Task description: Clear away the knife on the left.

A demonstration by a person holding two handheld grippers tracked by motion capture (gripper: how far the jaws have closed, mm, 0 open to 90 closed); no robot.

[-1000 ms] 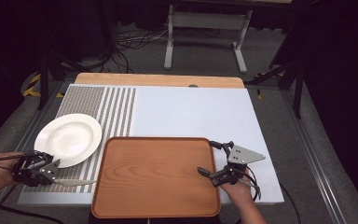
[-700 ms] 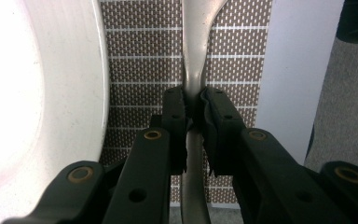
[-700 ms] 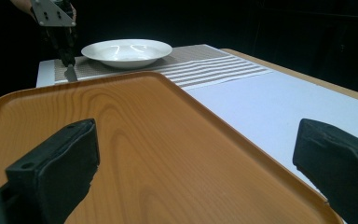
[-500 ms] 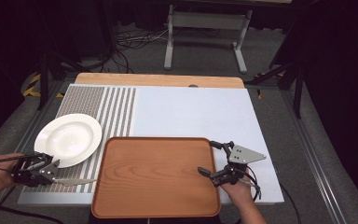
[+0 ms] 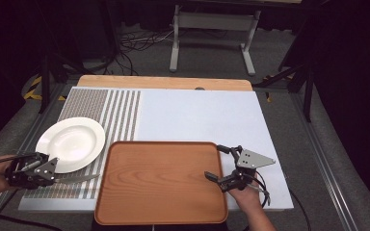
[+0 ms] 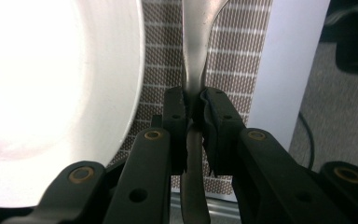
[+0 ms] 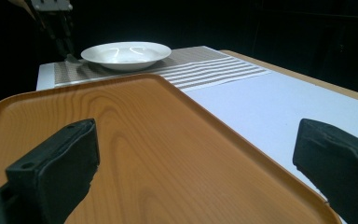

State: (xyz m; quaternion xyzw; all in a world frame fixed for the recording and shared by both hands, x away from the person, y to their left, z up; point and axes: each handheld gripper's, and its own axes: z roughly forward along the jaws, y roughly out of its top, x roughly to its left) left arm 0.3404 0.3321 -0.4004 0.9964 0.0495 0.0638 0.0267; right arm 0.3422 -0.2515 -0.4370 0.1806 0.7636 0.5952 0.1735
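My left gripper (image 5: 53, 175) (image 6: 194, 100) lies low over the striped mat at the near left. It is shut on the handle of a silver piece of cutlery (image 5: 79, 179) (image 6: 196, 56), which points right toward the tray. A white plate (image 5: 70, 142) (image 6: 51, 70) (image 7: 126, 53) sits just beyond it, close beside the cutlery. My right gripper (image 5: 217, 162) (image 7: 196, 140) stands open at the right rim of the wooden tray (image 5: 159, 183) (image 7: 135, 140). One jaw is over the tray, the other over the white tabletop, and nothing is between them.
The brown-and-white striped mat (image 5: 96, 103) covers the left part of the white tabletop (image 5: 197, 115). A wooden strip (image 5: 164, 83) runs along the far edge. Beyond the table are cables and a metal stand (image 5: 212, 24) on the floor.
The left gripper and its cutlery have edged slightly away from the table's front edge, toward the plate. The right gripper has kept still.
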